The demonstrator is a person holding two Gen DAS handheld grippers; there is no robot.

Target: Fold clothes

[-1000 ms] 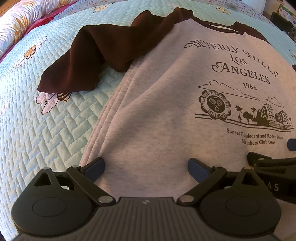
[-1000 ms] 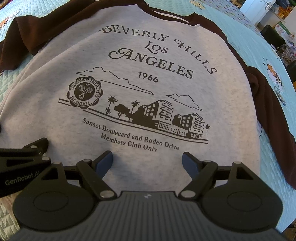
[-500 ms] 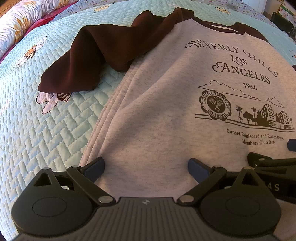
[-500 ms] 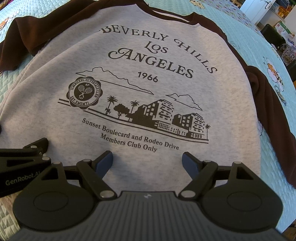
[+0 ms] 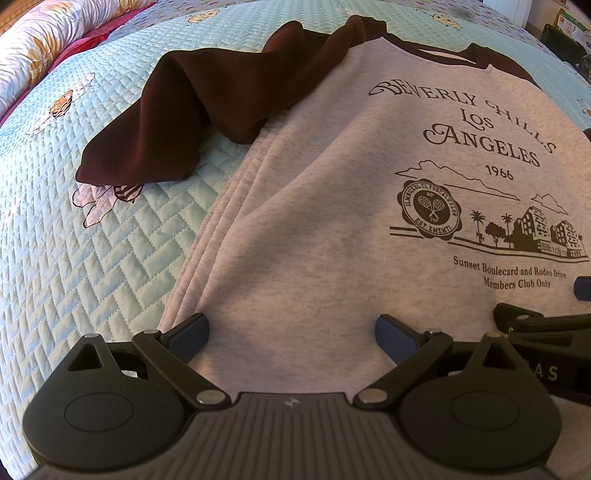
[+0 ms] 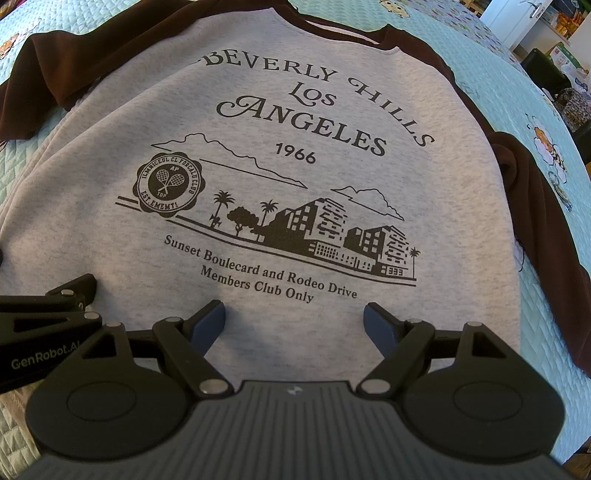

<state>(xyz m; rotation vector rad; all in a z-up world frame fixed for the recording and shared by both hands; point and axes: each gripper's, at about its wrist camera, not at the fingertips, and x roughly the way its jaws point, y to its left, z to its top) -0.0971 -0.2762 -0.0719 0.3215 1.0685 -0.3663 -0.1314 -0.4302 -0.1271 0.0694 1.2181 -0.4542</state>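
Left wrist view is looking along the left gripper [image 5: 291, 328], its jaws spread wide and grasping nothing, blue pads [image 5: 192, 326] hovering over the lower hem area of a grey sweatshirt [image 5: 314, 229]. The sweatshirt is lying face up and spread on a bed covered by a pale aqua quilt [image 5: 92, 258]; dark print reading "Beverly Hills Los Angeles 1966" is showing across the chest. One dark brown sleeve [image 5: 177, 122] is lying bunched and folded out to the left side, its cuff end resting on the quilt over a stitched bee motif [image 5: 107, 195]. Loose ridges of grey fabric are running along the garment's left edge. A floral pillow [image 5: 48, 33] is sitting at the far upper left. Right wrist view is showing the right gripper [image 6: 293, 321], likewise released and wide apart, poised just below the "Members Club Only" line of the sweatshirt [image 6: 110, 110]. The other brown sleeve [image 6: 546, 229] is trailing down the right side of the garment. The left gripper's black body [image 6: 40, 332] is sitting close beside it at the left edge.
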